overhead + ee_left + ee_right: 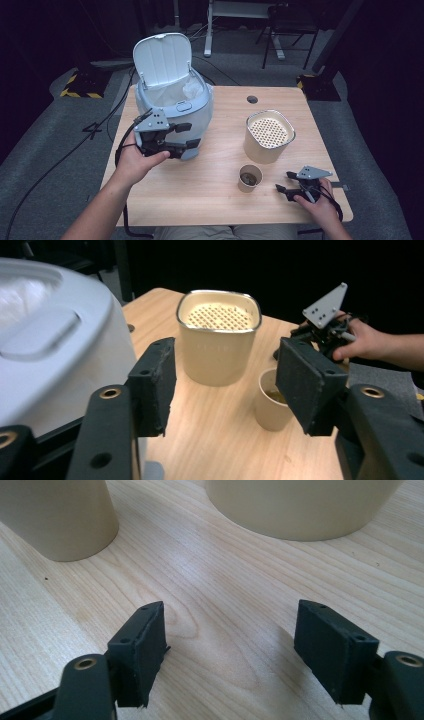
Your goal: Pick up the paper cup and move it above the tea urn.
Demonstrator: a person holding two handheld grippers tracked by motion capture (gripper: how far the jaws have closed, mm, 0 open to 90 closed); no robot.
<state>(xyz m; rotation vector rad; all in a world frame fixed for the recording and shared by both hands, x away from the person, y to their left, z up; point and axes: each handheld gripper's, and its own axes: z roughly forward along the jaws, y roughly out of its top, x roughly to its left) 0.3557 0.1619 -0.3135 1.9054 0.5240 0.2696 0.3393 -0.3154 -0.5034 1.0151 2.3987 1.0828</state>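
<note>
We look down on a wooden surface [210, 185]. At about ten o'clock stands a pale blue bin [175, 112] with its lid [162, 57] flipped up and a white liner inside. Our left hand-held gripper [187, 136] sits at the bin's front wall; its jaws are spread apart with nothing between them, and the lower one seems to touch the bin's base, though we cannot be sure. Toward two o'clock is a cream container [269, 135] with a perforated insert. Just beside it, near five o'clock, stands a small paper cup [249, 178] with something dark inside. Our right hand-held gripper [284, 182] rests low at four o'clock, near the cup, jaws parted over bare wood and holding nothing.
</note>
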